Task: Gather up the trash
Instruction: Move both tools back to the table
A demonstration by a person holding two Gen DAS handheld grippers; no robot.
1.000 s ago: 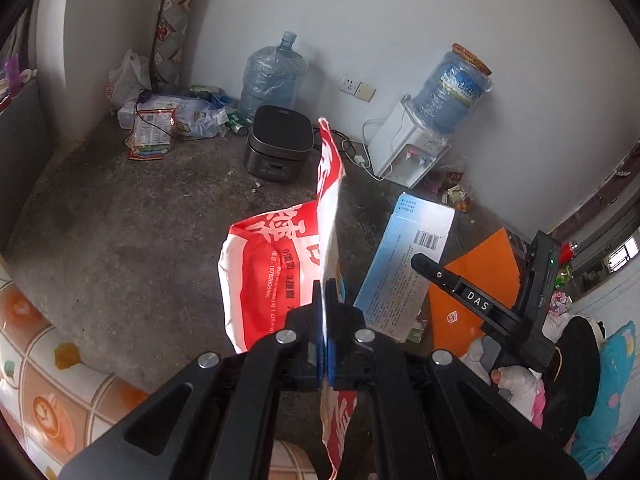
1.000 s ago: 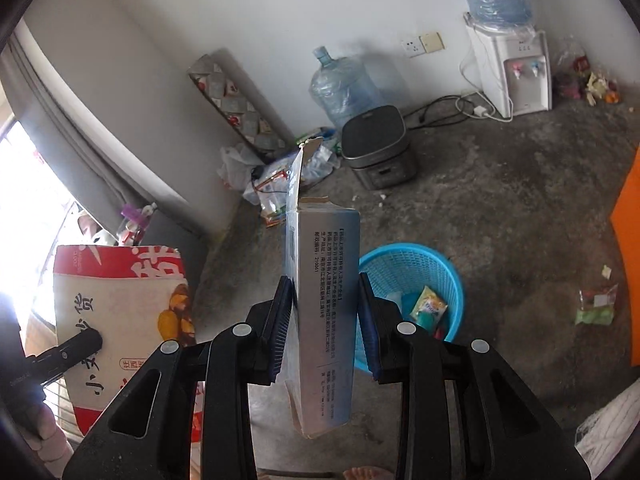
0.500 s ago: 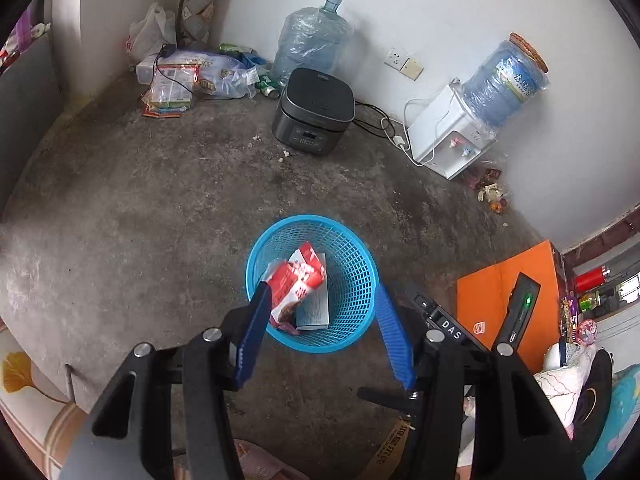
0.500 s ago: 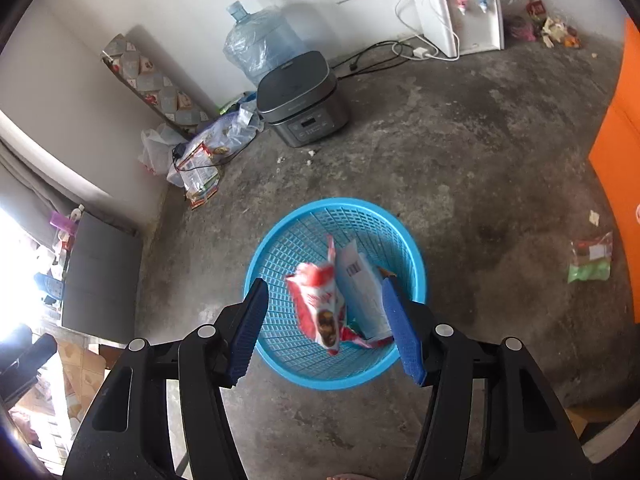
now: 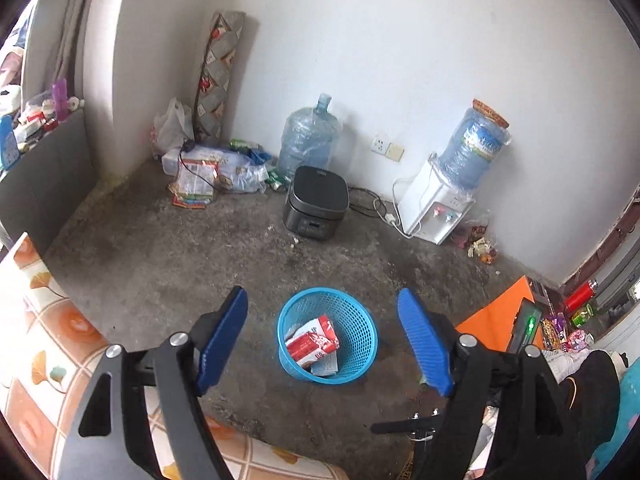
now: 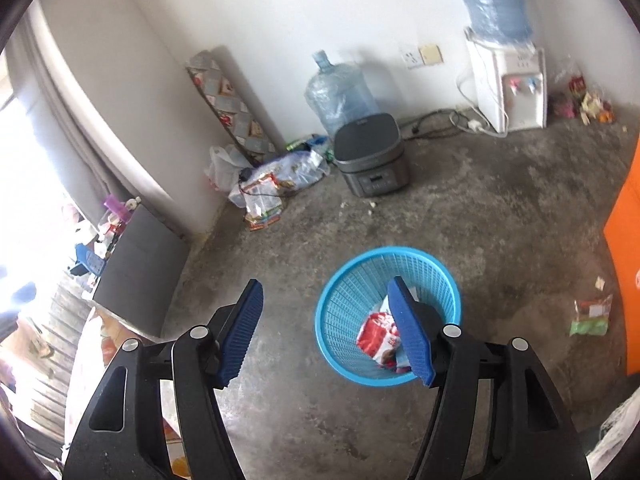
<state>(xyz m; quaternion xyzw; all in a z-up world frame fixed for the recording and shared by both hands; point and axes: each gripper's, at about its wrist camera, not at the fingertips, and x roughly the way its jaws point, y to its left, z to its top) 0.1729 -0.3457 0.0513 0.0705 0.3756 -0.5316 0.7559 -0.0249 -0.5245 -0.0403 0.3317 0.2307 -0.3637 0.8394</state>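
Observation:
A blue mesh basket (image 5: 360,320) (image 6: 344,292) stands on the concrete floor. Inside it lie a red and white snack bag (image 5: 312,340) (image 6: 376,332) and a pale blue box (image 5: 326,366). My left gripper (image 5: 322,340) hangs above and short of the basket, its jaws still opening with nothing between them. My right gripper (image 6: 326,328) is also above the floor, jaws opening and empty; its right finger (image 6: 408,332) covers part of the basket. A small green and red wrapper (image 6: 591,315) lies on the floor at the right.
A dark rice cooker (image 5: 316,208), an empty water jug (image 5: 308,140), a white water dispenser (image 5: 436,204) and a pile of bags (image 5: 208,172) line the far wall. An orange panel (image 6: 624,280) stands at the right. Patterned floor covering (image 5: 44,320) lies near left.
Both grippers let go: the red bag and the blue box dropped into the basket. Both jaws widened, and both views pulled back and tilted up from the basket.

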